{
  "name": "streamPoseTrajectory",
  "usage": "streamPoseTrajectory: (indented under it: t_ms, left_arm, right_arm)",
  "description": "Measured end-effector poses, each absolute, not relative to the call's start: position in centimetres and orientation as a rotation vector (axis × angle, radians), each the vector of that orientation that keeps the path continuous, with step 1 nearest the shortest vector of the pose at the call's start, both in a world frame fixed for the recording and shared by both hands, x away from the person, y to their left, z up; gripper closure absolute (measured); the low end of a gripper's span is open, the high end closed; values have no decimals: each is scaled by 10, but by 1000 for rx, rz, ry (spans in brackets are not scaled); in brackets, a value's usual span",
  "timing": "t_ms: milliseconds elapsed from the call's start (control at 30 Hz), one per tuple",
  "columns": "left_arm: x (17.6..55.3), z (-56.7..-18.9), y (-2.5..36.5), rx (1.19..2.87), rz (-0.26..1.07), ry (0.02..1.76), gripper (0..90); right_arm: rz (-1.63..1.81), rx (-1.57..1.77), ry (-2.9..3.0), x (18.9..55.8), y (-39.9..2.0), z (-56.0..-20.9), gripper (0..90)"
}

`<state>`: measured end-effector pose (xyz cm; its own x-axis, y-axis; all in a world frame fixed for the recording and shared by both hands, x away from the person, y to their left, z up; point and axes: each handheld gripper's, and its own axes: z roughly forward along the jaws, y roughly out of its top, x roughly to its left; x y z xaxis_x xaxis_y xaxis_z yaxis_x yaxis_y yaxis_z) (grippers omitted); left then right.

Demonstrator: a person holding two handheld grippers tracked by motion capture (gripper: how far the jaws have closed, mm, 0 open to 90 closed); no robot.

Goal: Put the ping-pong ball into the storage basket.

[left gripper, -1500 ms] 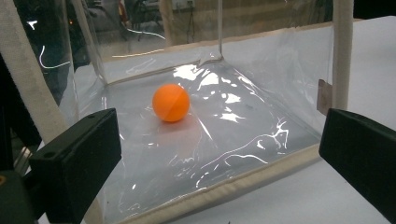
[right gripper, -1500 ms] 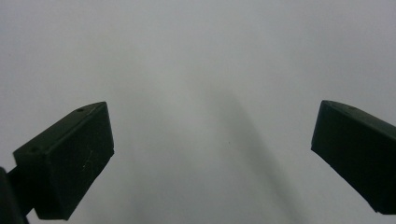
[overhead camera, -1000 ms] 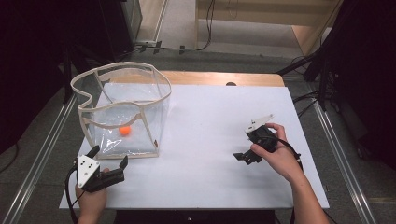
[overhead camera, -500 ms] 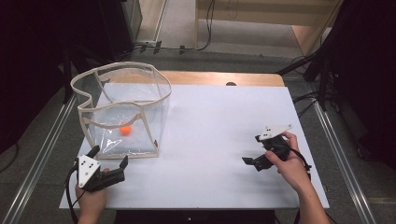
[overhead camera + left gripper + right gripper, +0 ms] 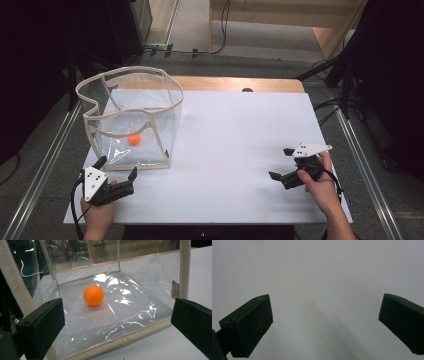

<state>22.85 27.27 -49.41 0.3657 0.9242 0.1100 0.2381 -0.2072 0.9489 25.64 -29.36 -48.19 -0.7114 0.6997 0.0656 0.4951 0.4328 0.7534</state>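
Orange ball (image 5: 93,295) dead ahead of left gripper (image 5: 116,169), inside clear bag (image 5: 167,100) | left gripper nearer, jaws spread | right gripper (image 5: 281,163) spread, empty, over counter (image 5: 240,130)

bright overhead light, glare on the clear bag (image 5: 130,302), dark surroundings.

Sitting on one white table (image 5: 235,130) are one clear bag (image 5: 131,120) holding one orange ball (image 5: 133,140), two hand-held grippers, left (image 5: 117,168) and right (image 5: 281,163), and possibly one small dark object (image 5: 246,90) at the far edge.
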Motion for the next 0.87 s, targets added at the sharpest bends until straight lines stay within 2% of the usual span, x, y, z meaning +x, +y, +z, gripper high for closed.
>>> streamPoseTrajectory:
  t_ms: [867]
  left_arm:
    - [228, -493, 275, 1660, 884, 1032, 0]
  right_arm:
    - [1303, 1086, 2270, 235, -332, -506, 0]
